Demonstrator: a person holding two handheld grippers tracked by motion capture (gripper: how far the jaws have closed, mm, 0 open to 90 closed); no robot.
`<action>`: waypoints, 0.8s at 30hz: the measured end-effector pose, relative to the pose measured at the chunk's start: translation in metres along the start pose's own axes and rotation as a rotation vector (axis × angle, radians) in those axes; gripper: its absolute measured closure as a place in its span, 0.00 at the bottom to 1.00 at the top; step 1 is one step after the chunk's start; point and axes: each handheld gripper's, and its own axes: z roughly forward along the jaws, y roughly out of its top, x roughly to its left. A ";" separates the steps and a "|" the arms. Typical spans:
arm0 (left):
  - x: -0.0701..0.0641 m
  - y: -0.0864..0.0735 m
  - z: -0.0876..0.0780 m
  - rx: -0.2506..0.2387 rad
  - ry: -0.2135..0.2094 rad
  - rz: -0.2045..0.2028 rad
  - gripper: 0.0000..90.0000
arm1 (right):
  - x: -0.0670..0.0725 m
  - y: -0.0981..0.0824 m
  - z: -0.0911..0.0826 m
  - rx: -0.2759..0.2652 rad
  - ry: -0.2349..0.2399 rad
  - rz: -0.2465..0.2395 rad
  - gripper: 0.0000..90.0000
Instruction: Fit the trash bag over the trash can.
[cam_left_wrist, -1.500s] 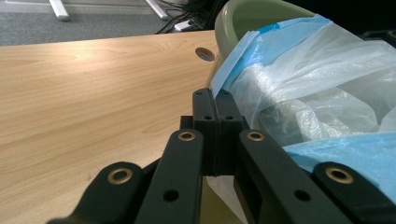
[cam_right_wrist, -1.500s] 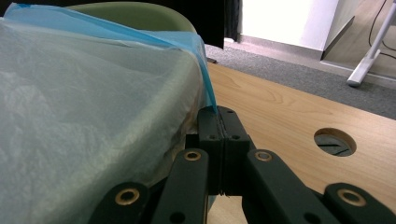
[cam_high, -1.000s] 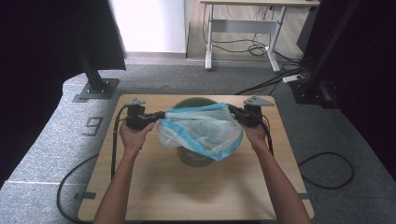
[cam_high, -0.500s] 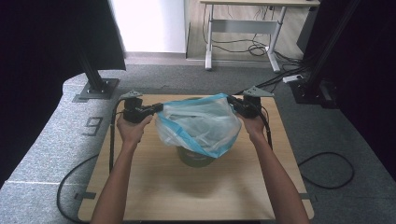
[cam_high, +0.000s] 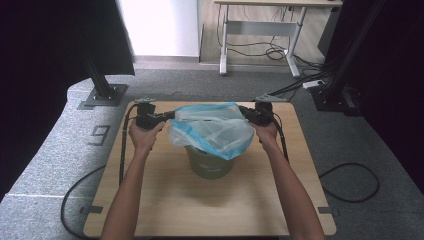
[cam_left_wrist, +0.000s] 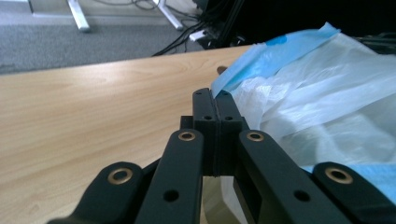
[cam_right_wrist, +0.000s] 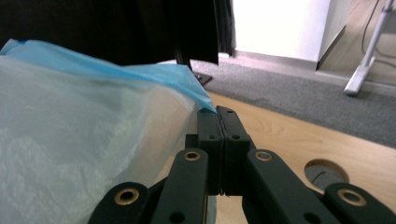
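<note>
So the person had a translucent plastic bag (cam_high: 212, 131) with a blue rim stretched out between both tools, hanging right over a green bin (cam_high: 210, 161) that sat around the middle of the wooden desk (cam_high: 165, 200). The left tool (cam_high: 167, 116) was clamped tight on the bag's left edge; in the left gripper view its jaws were pressed together with the blue rim pinched at the tips (cam_left_wrist: 215, 100). Same deal on the other side: the right tool (cam_high: 246, 113) had its jaws squeezed together on the blue rim, and the right gripper view showed the film running right into the tips (cam_right_wrist: 215, 113).

The bag drooped down over the bin's mouth and covered most of the top (only the lower front of the bin showed from above). Whether the bag's bottom was actually inside the bin or just resting on the rim was hard to tell from the high view. Both forearms came in from the near edge of the desk.
</note>
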 end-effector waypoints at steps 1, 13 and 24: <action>0.001 -0.002 0.002 0.007 0.007 -0.009 1.00 | 0.000 -0.001 0.001 0.010 0.005 0.001 0.97; 0.005 -0.014 0.021 0.087 -0.005 -0.033 1.00 | -0.002 -0.013 0.016 0.099 0.051 0.040 0.98; 0.005 -0.026 0.024 0.108 -0.037 -0.030 1.00 | 0.002 -0.025 0.022 0.142 0.067 0.026 0.99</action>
